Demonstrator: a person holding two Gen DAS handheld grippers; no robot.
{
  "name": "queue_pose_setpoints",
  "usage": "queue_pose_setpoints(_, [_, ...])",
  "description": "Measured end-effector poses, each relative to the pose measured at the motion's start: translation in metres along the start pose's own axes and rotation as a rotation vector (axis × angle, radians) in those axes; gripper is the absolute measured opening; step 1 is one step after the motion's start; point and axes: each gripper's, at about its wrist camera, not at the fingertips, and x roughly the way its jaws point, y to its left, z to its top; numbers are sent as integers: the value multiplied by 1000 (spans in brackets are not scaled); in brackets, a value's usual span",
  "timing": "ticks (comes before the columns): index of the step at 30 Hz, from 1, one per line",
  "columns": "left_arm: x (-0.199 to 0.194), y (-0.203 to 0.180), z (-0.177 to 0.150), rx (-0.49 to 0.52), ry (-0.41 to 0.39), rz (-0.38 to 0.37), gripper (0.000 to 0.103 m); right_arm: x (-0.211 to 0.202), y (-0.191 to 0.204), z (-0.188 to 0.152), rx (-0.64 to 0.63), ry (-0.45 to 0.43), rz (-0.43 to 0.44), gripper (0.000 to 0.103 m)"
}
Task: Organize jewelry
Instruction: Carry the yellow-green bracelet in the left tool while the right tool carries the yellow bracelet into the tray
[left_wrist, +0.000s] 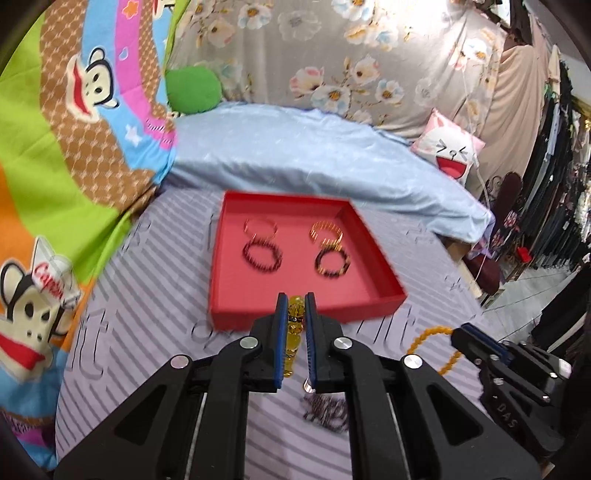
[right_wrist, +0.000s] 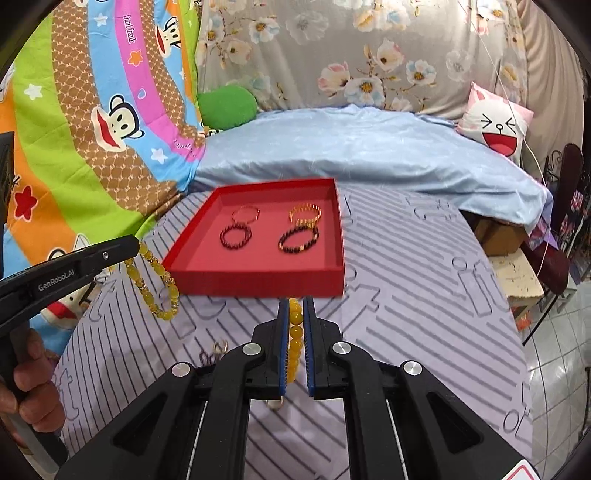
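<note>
We had two bracelets in hand, both just in front of the shallow red cardboard tray (right_wrist: 258, 275) lying on the striped lilac bedcover (right_wrist: 406, 295). The left gripper (left_wrist: 295, 301) had its jaws clamped on a translucent yellow glass-bead bracelet (right_wrist: 157, 284), which dangled as a loose loop off the tray's near left corner. The right gripper (right_wrist: 296, 302) was pinched tight on an opaque amber-yellow round-bead bracelet (right_wrist: 295, 339), held before the tray's near wall.

Inside the tray lay four bracelets (right_wrist: 271, 227) in two pairs, leaving bare floor along the near wall.

We judged both strands light and limp, probably elastic-strung: smooth hard beads that could roll or slip between flat pads and swing when moved. Gripping across a single bead, or at the cord between two beads, seemed safest. Glass beads might chip if dropped on something hard; the soft bedding was forgiving.

A dark beaded item (left_wrist: 327, 410) lay on the bedcover, well in front of the tray.
</note>
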Motion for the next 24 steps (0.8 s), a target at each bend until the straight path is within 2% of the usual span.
queue_pose_setpoints(7, [20, -6, 44, -15, -37, -84, 9, 31, 7, 46, -32, -27, 2, 7])
queue_pose_setpoints(12, [48, 0, 63, -54, -14, -126, 9, 60, 16, 71, -33, -27, 26, 7])
queue_pose_setpoints(20, [107, 19, 51, -105, 93, -116, 9, 115, 15, 71, 91, 66, 150, 7])
queue_pose_setpoints(24, [134, 36, 34, -137, 161, -99, 9, 139, 11, 58, 106, 124, 137, 7])
